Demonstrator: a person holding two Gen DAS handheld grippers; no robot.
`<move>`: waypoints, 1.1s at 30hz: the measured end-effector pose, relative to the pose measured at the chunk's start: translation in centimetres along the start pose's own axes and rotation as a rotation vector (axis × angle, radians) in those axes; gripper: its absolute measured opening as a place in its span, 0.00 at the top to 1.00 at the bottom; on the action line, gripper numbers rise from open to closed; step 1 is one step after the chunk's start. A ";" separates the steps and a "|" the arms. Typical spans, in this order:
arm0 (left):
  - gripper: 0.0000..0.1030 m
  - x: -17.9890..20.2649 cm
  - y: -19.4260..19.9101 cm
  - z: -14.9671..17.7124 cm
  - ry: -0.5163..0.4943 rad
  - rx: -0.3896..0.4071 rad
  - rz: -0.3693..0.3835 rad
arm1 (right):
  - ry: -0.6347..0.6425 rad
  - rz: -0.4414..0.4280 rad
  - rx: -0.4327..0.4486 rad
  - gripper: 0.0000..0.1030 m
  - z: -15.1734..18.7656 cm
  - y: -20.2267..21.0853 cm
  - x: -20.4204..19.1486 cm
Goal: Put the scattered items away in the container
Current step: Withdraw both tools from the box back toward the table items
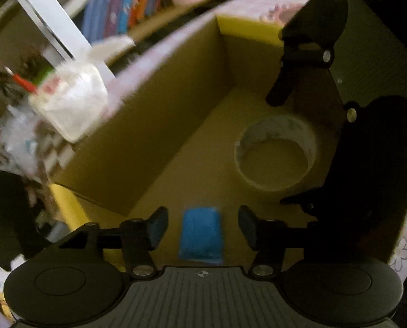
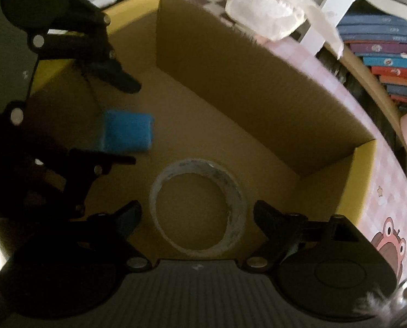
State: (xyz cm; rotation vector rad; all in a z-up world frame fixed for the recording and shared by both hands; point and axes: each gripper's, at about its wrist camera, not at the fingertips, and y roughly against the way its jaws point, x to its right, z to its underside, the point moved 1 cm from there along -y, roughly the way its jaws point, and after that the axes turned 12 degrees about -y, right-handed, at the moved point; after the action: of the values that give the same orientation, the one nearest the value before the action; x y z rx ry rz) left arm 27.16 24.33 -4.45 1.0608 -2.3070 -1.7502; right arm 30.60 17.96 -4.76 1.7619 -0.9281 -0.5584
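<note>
Inside the box point(image 2: 230, 87), the blue sponge point(image 1: 200, 235) lay on its floor between my left gripper's point(image 1: 202, 228) wide fingers, untouched; the tape roll point(image 2: 198, 210) lay between my right gripper's point(image 2: 196, 220) spread, empty fingers.

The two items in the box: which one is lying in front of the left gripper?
The blue block: it lies between the open fingers of the left gripper. The tape roll is round, hollow and whitish, and lies before the right gripper.
</note>
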 end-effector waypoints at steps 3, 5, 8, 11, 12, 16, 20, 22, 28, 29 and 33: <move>0.22 0.0 2.4 0.5 0.033 0.064 -0.085 | -0.025 -0.013 0.070 0.09 0.8 2.2 0.2; 0.21 -0.1 3.9 0.9 0.071 0.113 -0.104 | -0.055 -0.022 0.109 0.08 1.3 3.6 0.3; 0.21 -0.2 5.5 1.2 0.127 0.176 -0.122 | -0.084 -0.012 0.183 0.07 2.3 5.9 0.3; 0.18 0.1 7.0 1.3 0.201 0.248 -0.146 | -0.104 0.003 0.282 0.04 3.6 8.5 0.3; 0.17 0.2 7.6 1.5 0.235 0.271 -0.148 | -0.114 0.003 0.308 0.04 4.0 9.4 0.4; 0.15 1.3 10.1 2.3 0.347 0.343 -0.134 | -0.194 0.022 0.400 0.04 5.9 12.4 0.9; 0.10 3.3 11.9 2.7 0.383 0.402 -0.144 | -0.312 0.058 0.451 0.04 8.6 14.3 1.8; 0.10 4.3 12.4 2.8 0.404 0.410 -0.146 | -0.380 0.072 0.476 0.04 10.2 14.8 2.1; 0.10 8.1 12.8 2.7 0.429 0.432 -0.137 | -0.583 0.152 0.584 0.04 15.5 15.7 2.3; 0.10 8.6 12.7 2.4 0.424 0.436 -0.129 | -0.616 0.170 0.594 0.04 16.2 15.8 2.5; 0.10 9.1 12.2 1.5 0.417 0.439 -0.111 | -0.687 0.232 0.604 0.04 18.2 15.9 3.7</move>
State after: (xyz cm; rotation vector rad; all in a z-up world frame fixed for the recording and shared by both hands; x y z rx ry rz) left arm 13.72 22.03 2.45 1.4729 -2.4301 -0.9298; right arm 14.22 1.76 3.45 1.9668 -1.9118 -0.8070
